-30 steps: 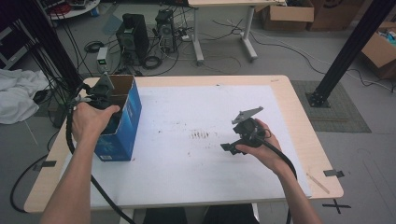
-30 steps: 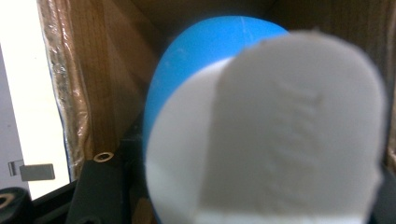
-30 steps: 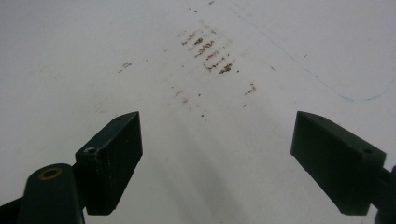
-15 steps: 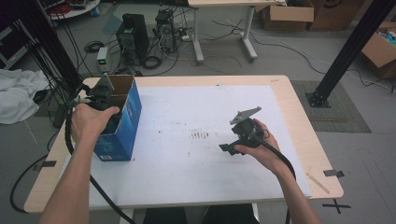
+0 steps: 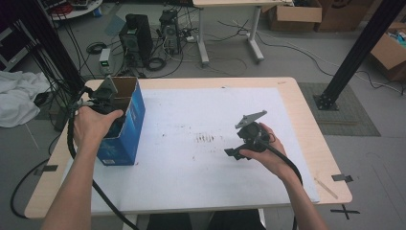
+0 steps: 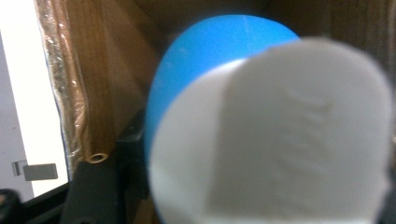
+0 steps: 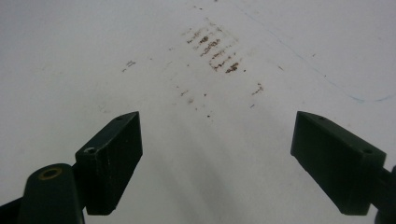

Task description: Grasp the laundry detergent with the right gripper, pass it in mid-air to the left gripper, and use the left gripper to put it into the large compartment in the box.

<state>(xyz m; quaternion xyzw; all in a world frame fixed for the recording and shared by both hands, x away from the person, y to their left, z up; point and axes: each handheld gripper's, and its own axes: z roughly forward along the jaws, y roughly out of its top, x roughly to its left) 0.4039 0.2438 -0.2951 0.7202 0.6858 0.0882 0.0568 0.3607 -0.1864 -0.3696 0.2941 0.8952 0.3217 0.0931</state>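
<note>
High view, left tool (image 5: 103, 103) in blue box (image 5: 127, 132)

One open blue cardboard box (image 5: 122, 125) stands on one wooden surface (image 5: 306, 115) with one white sheet (image 5: 201, 158). Two black tongs: left tongs (image 5: 103, 98), right tongs (image 5: 235, 153). One blue-and-white round thing (image 6: 261, 126) sits inside the box.

i see a glossy blue-printed cardboard box (image 5: 125, 125) with raw brown board and shiny tape inside, a smooth blue and matt white object (image 6: 261, 126), matt black plastic jaws, a scuffed white sheet (image 5: 191, 143) on pale wood.
</note>
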